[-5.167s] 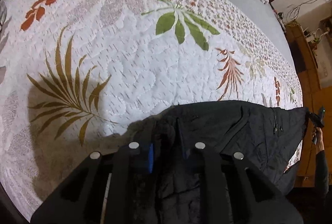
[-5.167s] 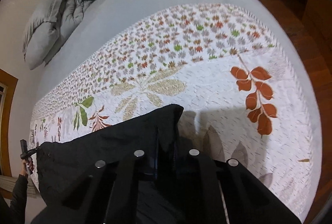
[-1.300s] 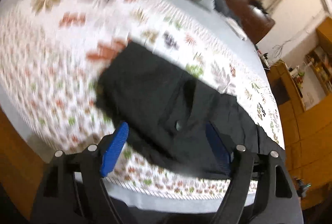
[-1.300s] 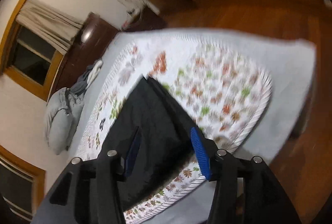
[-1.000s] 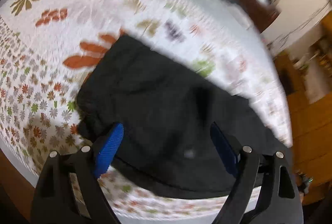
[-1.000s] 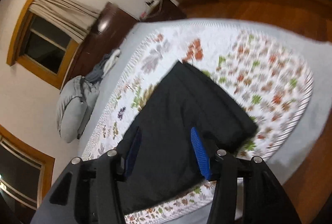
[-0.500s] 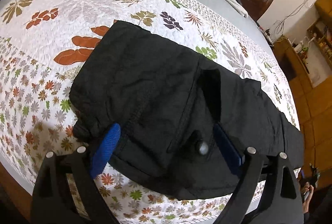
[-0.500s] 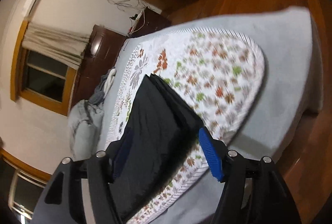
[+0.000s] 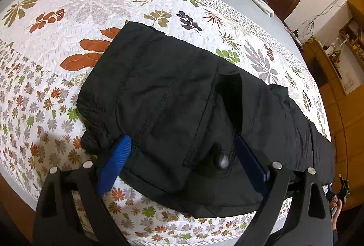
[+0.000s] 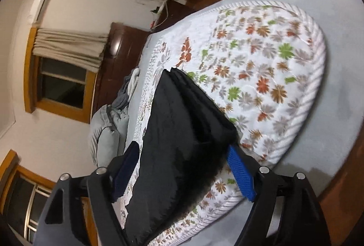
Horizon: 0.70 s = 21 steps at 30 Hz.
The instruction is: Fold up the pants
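Lying folded on the quilt (image 9: 68, 18), black pants (image 9: 173, 95); both grippers' fingers spread, released

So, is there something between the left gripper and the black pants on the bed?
Nothing visible. The open left gripper hangs right over the black pants, which lie flat on the floral quilt.

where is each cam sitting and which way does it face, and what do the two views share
Left wrist: on the left claw, looking down over the black pants across the floral quilt toward the pillows; its open blue-padded fingers show.
Right wrist: on the right claw, rolled sideways, looking along the pants toward a window; open fingers show.
Shared: pants, quilt, pillows.
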### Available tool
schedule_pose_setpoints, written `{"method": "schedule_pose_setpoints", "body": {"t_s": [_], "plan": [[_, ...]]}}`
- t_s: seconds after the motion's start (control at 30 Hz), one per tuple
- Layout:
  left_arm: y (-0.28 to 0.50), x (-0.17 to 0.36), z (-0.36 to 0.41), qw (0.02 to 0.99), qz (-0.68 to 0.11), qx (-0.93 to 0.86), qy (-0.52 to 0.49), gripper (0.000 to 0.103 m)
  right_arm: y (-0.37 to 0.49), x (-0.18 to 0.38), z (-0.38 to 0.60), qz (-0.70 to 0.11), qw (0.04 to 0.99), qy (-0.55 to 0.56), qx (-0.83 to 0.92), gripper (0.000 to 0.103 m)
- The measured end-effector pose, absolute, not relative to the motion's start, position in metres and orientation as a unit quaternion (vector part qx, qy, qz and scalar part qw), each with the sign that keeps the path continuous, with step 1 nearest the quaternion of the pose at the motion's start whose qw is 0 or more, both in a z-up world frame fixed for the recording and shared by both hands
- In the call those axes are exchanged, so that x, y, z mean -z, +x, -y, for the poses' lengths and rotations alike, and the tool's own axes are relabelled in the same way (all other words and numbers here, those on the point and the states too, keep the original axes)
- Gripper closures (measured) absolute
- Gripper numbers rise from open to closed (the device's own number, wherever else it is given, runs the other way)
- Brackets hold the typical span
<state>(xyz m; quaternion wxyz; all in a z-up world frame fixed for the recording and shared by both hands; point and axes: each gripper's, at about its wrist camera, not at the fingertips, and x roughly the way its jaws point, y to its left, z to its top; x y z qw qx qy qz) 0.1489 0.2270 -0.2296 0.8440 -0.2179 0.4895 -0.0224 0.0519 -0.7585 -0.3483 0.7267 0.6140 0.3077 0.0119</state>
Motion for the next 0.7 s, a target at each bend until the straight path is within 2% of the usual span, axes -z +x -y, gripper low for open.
{"method": "schedule_pose_setpoints", "body": {"t_s": [0.27,0.7], "plan": [[0.150,0.231,-0.226,0.844,-0.491,0.017,-0.216,0.010,0.057,0.353,0.756,-0.291,0.733,0.614,-0.032,0.023],[0.154,0.228,-0.229,0.838,-0.493,0.013,-0.232,0.007,0.055,0.348,0.762,-0.277,0.726,0.627,-0.053,0.026]]}}
